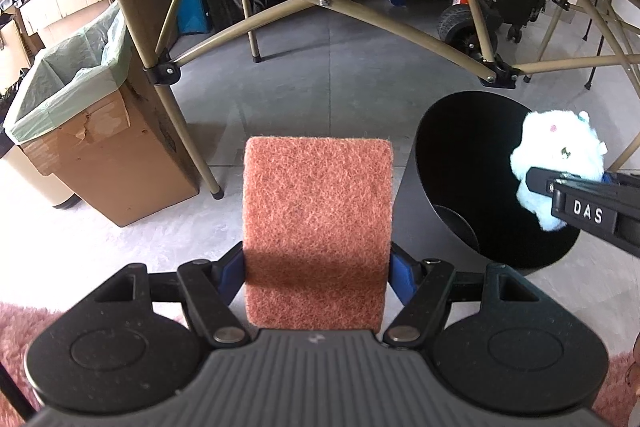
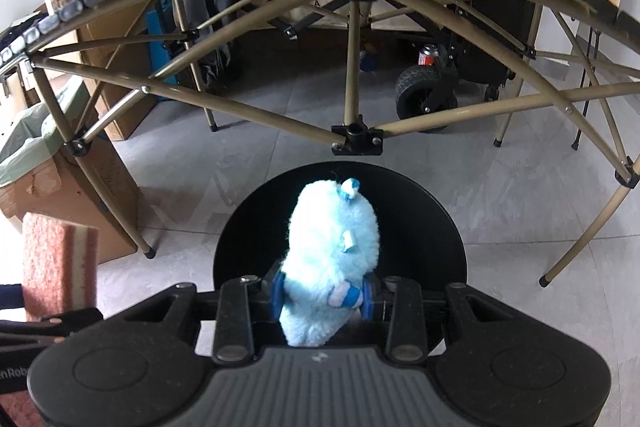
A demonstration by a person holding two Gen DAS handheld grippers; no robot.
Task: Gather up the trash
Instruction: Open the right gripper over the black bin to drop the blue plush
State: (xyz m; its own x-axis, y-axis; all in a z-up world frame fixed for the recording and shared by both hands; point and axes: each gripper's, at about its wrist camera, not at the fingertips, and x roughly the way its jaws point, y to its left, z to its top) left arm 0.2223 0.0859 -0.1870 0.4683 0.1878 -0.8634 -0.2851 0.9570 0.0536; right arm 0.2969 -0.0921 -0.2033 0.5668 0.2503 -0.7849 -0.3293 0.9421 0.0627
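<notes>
My left gripper (image 1: 316,267) is shut on an orange-brown scouring pad (image 1: 318,211), held upright above the floor, left of a round black bin (image 1: 472,163). The pad also shows at the left edge of the right wrist view (image 2: 60,263). My right gripper (image 2: 324,293) is shut on a pale blue plush toy (image 2: 332,259) and holds it over the open mouth of the black bin (image 2: 432,227). In the left wrist view the toy (image 1: 556,155) and the right gripper (image 1: 540,183) hang over the bin's right side.
A cardboard box lined with a green bag (image 1: 80,115) stands to the left on the grey tile floor. A folding table's tan frame (image 1: 328,3) arches overhead, its legs (image 1: 192,155) beside the box and bin. A wheeled cart (image 2: 432,99) stands behind. Pink rug (image 1: 12,339) lies near.
</notes>
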